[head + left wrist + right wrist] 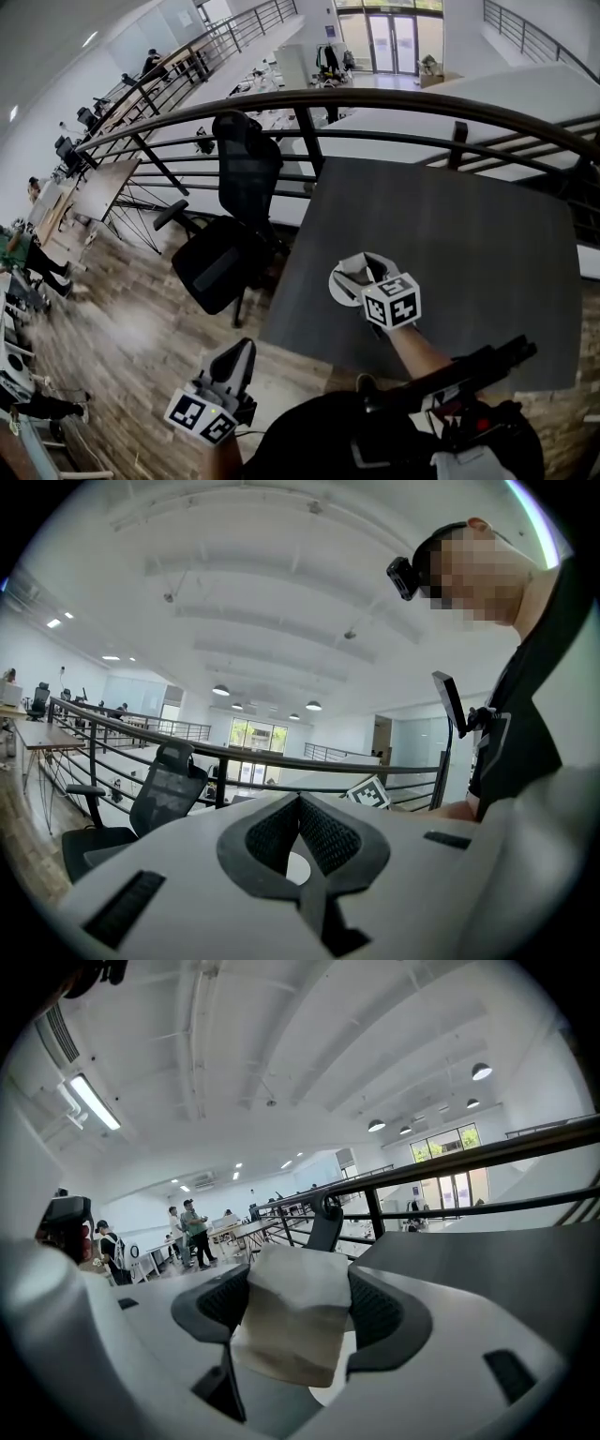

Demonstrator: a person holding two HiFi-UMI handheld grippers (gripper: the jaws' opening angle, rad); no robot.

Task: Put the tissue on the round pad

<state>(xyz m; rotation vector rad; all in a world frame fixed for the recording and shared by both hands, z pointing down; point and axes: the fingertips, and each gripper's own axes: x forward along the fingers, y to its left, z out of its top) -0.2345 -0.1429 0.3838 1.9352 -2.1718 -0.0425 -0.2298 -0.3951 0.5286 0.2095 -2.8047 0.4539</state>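
Right tool (298, 1283) grips a folded tissue (289, 1335) over the dark counter's (469, 244) front-left corner; left tool (300, 801) closed, empty.

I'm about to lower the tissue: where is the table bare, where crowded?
The dark table is bare from the right gripper out to the railing and the right edge. The only busy spot is its near left corner: the round pad, with that gripper holding the tissue over it.

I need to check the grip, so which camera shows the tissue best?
The right gripper view: the tissue fills the middle, clamped between the right hand-held gripper's jaws. The head view hides it behind that gripper; the left gripper view shows none of it.
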